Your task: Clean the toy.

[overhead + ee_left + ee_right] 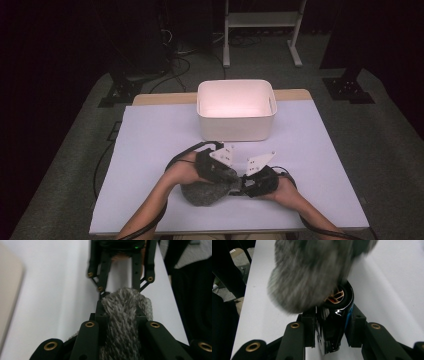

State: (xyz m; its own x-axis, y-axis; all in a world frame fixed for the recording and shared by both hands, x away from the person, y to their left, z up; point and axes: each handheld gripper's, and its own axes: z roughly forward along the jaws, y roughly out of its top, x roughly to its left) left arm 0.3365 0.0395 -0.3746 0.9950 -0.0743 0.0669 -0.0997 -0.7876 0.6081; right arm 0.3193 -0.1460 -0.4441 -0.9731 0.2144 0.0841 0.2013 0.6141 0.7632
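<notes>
A grey furry cover (202,194) lies at the table's near middle between both hands. My left gripper (222,176) is shut on one end of the furry cover (123,315), which bulges between the jaws of the left gripper (121,313). Facing it, my right gripper (248,185) is shut on a glossy black cylinder (337,315) with a gold grille at its far end. The right gripper (332,323) points that end at the blurred furry cover (309,275), whose edge overlaps the grille. The right gripper (120,288) meets the fur head-on in the left gripper view.
A white bin (235,127) stands at the back middle of the white table (145,150), a short way beyond the grippers. Bare tabletop lies to the left and right of the hands. Cables trail off the near edge. Dark stands and a white frame stand on the floor behind.
</notes>
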